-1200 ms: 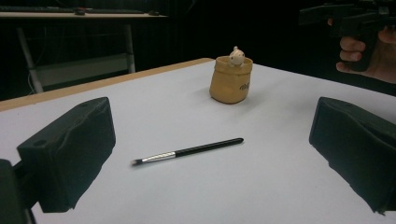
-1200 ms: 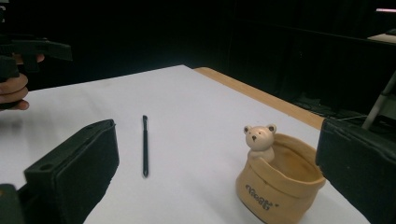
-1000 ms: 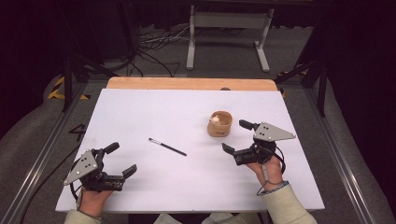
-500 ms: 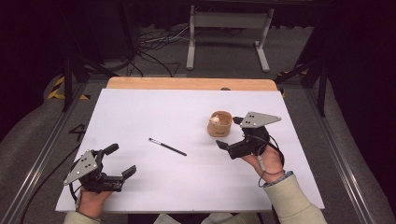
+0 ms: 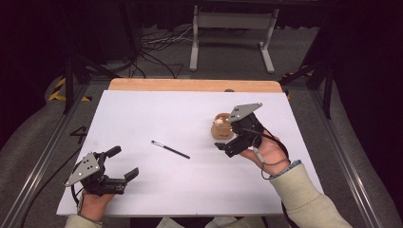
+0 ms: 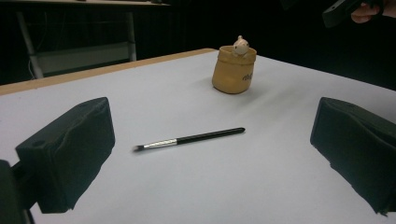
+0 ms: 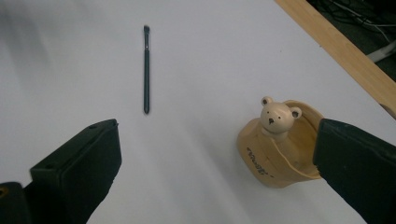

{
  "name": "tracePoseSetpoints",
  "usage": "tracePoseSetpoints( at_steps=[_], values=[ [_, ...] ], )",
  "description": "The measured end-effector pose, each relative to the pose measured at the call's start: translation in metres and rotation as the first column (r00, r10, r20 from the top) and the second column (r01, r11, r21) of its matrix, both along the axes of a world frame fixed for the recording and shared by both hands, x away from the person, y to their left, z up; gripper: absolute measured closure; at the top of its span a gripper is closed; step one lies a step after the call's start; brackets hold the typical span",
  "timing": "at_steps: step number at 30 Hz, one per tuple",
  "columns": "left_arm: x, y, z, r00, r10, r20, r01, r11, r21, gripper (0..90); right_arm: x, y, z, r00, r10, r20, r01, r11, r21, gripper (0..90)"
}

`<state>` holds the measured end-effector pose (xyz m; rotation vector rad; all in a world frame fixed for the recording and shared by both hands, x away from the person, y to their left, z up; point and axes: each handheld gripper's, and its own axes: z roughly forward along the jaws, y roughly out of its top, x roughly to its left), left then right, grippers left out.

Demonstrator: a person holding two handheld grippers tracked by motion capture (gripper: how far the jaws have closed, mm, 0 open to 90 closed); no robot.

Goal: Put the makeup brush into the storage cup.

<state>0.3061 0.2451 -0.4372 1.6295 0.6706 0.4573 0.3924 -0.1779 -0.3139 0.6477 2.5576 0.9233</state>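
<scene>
Black and spread wide, the jaws of our right gripper [image 5: 227, 140] hang just above the tan bear pot [image 5: 221, 128], holding nothing and touching nothing that we can see; in the right gripper view the pot [image 7: 275, 154] sits just inside the right-hand jaw, its little bear head [image 7: 275, 115] poking up from the opening, while the left-hand jaw stands well apart from it over bare table. Ahead of these jaws, farther off, lies the thin black brush [image 7: 146, 69], lengthwise away from us, bristle tip at the far end. Our left gripper [image 5: 121, 165] is likewise wide open and empty, resting low near the front edge of the table; between its jaws and a little beyond them we see the brush [image 6: 189, 139] lying crosswise, bristles toward the left-hand jaw, and beyond that the pot [image 6: 233, 70], upright. Past the pot, up high, part of the right gripper [image 6: 343, 11] and a fingertip show. Under both tools is a white tabletop [image 5: 157, 114] with a wooden strip [image 5: 190, 85] along its far edge. Beyond it we see grey floor, loose cables [image 5: 157, 45], a pale metal stand [image 5: 233, 28] and dark surroundings.
</scene>
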Motion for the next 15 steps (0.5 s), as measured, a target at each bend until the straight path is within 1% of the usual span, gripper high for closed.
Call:
tracePoseSetpoints(
  at_steps=[2, 3, 4, 6, 7, 10, 13, 15],
  values=[
    [0.0, 0.0, 0.0, 1.0, -0.003, -0.002, 0.003, 1.0, 0.003, 0.6, 0.002, 0.004, 0.001, 0.9999, 0.003, -0.012, -0.003, 0.9997, -0.026, 2.2],
    [0.0, 0.0, 0.0, 1.0, -0.005, -0.004, 0.005, 1.0, 0.007, 0.6, 0.003, 0.005, 0.002, 0.9997, -0.003, -0.024, 0.002, 0.9994, -0.033, 3.3],
    [0.0, 0.0, 0.0, 1.0, -0.005, -0.004, 0.005, 1.0, 0.007, 0.7, 0.003, 0.005, 0.002, 0.9997, -0.003, -0.024, 0.002, 0.9994, -0.033, 3.3],
    [0.001, 0.0, -0.001, 0.9999, -0.003, -0.01, 0.003, 1.0, 0.002, 0.7, 0.006, 0.009, 0.004, 0.9978, -0.012, -0.066, 0.009, 0.9984, -0.055, 4.0],
    [0.001, 0.0, -0.001, 0.9999, -0.005, -0.013, 0.005, 1.0, 0.005, 0.7, 0.007, 0.01, 0.005, 0.9976, -0.012, -0.068, 0.008, 0.9977, -0.067, 4.2],
    [0.001, 0.0, -0.001, 0.9999, -0.004, -0.014, 0.004, 1.0, 0.003, 0.7, 0.009, 0.015, 0.009, 0.9937, -0.021, -0.11, 0.009, 0.9936, -0.113, 5.0],
    [0.002, 0.0, -0.001, 0.9999, -0.002, -0.01, 0.002, 1.0, 0.004, 0.7, 0.012, 0.02, 0.012, 0.9907, -0.031, -0.132, 0.01, 0.9876, -0.157, 5.0],
    [0.003, -0.001, -0.001, 0.9999, -0.008, -0.015, 0.008, 1.0, 0.002, 0.7, 0.014, 0.023, 0.013, 0.9885, -0.033, -0.147, 0.007, 0.9845, -0.175, 5.4]
  ],
)
